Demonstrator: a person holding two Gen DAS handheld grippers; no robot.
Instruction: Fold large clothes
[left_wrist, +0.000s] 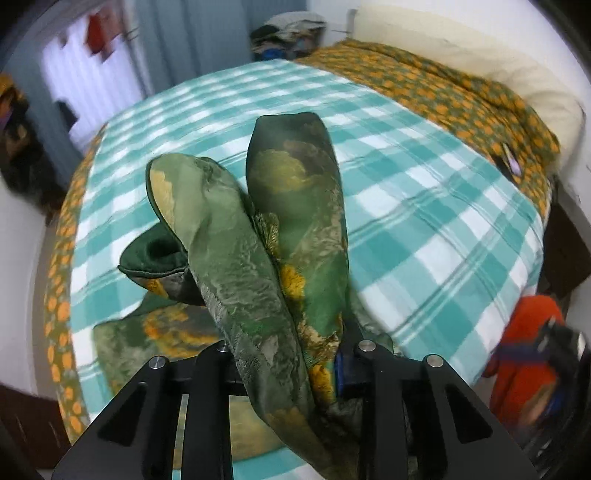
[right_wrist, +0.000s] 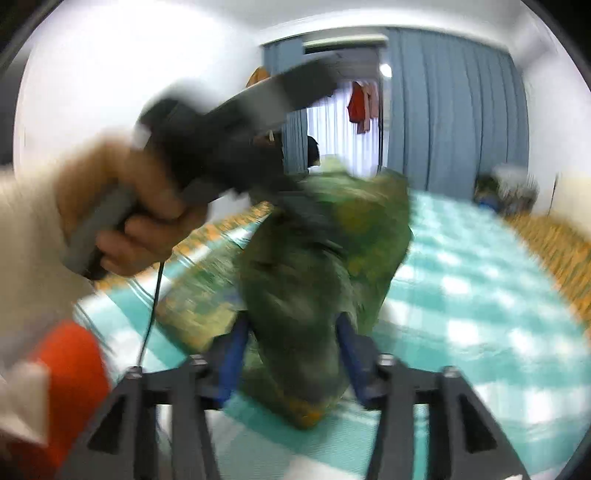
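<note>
A green garment (left_wrist: 295, 206) with yellow and orange print hangs bunched in long folds over the teal checked blanket (left_wrist: 424, 221). My left gripper (left_wrist: 291, 349) is shut on it, the cloth squeezed between its two fingers. More of the fabric lies flat on the bed at the lower left. In the right wrist view, which is blurred, the garment (right_wrist: 314, 258) hangs down from the left tool, gripped by a hand (right_wrist: 147, 206). Its lower end fills the gap between the blue pads (right_wrist: 236, 347) of my right gripper (right_wrist: 293, 343), which is shut on it.
The bed carries an orange-flowered sheet (left_wrist: 443, 85) and a cream pillow (left_wrist: 480, 55) along the right side. A pile of clothes (left_wrist: 291, 33) sits beyond the far end. Blue curtains (right_wrist: 454, 103) hang behind. An orange sleeve (left_wrist: 524, 350) shows at the right.
</note>
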